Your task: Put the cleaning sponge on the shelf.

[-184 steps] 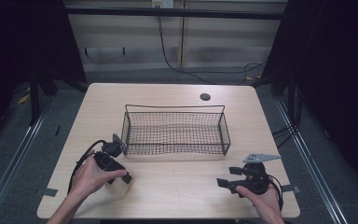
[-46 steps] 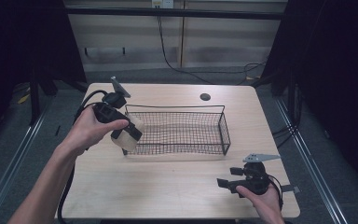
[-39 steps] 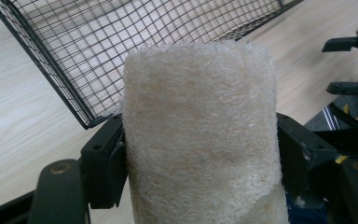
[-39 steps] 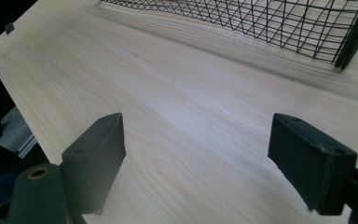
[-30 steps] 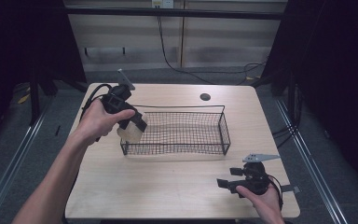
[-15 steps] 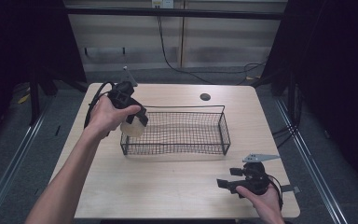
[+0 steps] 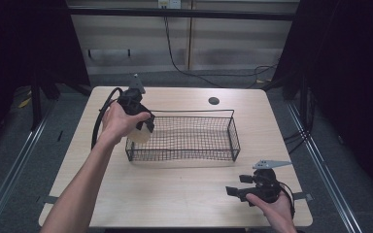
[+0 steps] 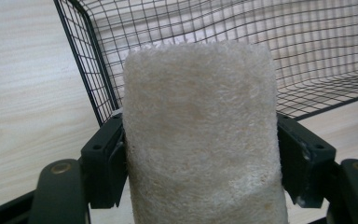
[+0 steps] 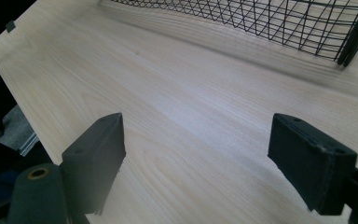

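Overhead, left gripper [image 7: 143, 127] clamps loofah [image 8: 200, 135]; right gripper [image 9: 200, 158] gapes above pale wooden table [image 7: 184, 194].

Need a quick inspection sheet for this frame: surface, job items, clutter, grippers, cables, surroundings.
Surface: light wooden table, bare wood in front of the basket.
Job's things: black wire mesh basket at table centre, nothing seen on its floor; pale fibrous loofah-like sponge held at the basket's left end.
Clutter: small dark round disc near the far edge.
Grippers: left gripper shut on the sponge, fingers pressing both sides; right gripper open, low over the table's near right corner.
Cables: black cable looping from the left gripper; another cable running down the back wall.
Surroundings: grey floor, dark curtains at the sides.
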A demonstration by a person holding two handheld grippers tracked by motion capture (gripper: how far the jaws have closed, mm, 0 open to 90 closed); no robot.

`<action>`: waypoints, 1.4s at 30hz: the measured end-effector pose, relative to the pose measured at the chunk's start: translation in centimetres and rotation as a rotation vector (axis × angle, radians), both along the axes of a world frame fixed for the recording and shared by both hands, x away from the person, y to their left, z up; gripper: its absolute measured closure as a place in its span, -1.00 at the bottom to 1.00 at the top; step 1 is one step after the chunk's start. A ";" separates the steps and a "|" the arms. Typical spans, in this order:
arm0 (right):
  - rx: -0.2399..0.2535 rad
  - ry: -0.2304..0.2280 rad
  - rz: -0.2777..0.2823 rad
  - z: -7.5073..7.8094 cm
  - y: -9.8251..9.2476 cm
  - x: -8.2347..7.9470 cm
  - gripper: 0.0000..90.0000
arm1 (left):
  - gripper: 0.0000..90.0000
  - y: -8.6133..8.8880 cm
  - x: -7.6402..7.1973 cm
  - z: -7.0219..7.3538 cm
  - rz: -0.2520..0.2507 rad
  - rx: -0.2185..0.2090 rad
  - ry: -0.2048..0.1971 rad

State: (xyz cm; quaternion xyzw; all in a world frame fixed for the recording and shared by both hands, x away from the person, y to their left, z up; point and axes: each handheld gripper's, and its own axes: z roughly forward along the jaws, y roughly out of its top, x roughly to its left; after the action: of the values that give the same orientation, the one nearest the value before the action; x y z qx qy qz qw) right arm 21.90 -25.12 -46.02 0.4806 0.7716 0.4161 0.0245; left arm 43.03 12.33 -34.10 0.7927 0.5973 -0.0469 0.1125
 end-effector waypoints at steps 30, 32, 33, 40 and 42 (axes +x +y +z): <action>-0.003 0.009 0.005 -0.1 0.0 0.0 -0.61 | -0.38 0.4 1.5 -4.5 0.063 0.007 0.063; -0.003 0.009 0.004 -0.1 0.0 0.0 -0.61 | -0.38 0.4 1.6 -4.7 0.064 0.005 0.064; -0.003 0.009 0.004 -0.1 0.0 0.0 -0.61 | -0.38 0.4 1.6 -4.7 0.064 0.005 0.064; -0.002 0.009 0.006 -0.1 0.0 0.0 -0.61 | -0.38 0.4 1.6 -5.7 0.061 0.018 0.079; -0.003 0.011 0.005 -0.1 0.0 0.0 -0.61 | -0.38 0.3 1.6 -6.0 0.063 0.010 0.085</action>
State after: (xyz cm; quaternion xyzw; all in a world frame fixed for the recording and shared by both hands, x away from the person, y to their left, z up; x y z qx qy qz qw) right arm 21.94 -25.07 -46.10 0.4809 0.7734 0.4126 0.0200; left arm 44.68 12.66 -40.07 0.7713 0.6266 -0.0737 0.0844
